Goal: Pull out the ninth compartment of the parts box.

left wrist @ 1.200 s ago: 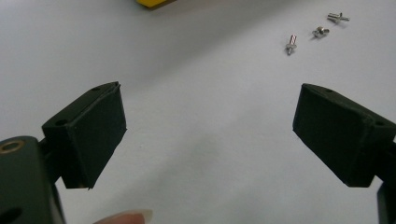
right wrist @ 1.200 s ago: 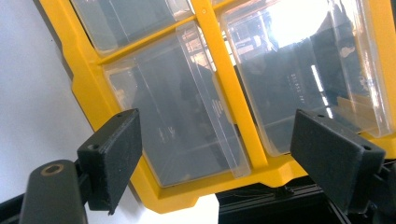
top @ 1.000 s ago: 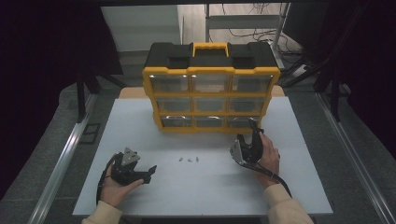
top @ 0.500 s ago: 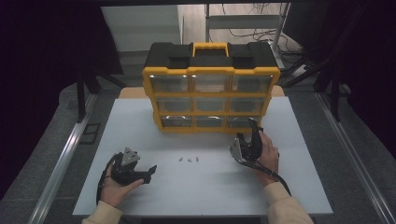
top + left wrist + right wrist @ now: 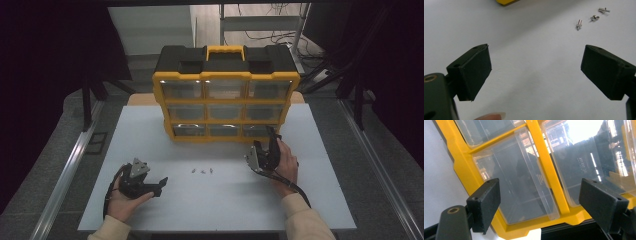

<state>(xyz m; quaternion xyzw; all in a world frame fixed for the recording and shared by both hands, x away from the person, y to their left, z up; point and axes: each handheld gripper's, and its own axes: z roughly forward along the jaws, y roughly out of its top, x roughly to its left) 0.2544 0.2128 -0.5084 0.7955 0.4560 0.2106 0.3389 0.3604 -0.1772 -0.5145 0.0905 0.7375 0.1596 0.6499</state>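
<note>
A yellow and black organizer [image 5: 226,95] with clear drawers stands at the back middle of the white table [image 5: 150,140]. My right gripper [image 5: 265,143] is held up close to its bottom right drawers [image 5: 260,131]. In the right gripper view its jaws [image 5: 540,185] stand open, facing a clear drawer [image 5: 519,182] and the yellow frame [image 5: 549,170] with nothing between them. Three small silver screws [image 5: 202,171] lie loose in the middle of the table. My left gripper [image 5: 161,185] rests low at the front left, open and empty [image 5: 536,53], with the screws [image 5: 594,18] ahead to its right.
Metal rails [image 5: 70,165] run along both sides of the table, and dark curtains hang beyond them. A shelf with cables [image 5: 260,25] stands behind the organizer. Bare table surface lies between the two grippers and at the front.
My right gripper has edged a little closer to the organizer's bottom right drawers. The left gripper and the screws have stayed where they were.
</note>
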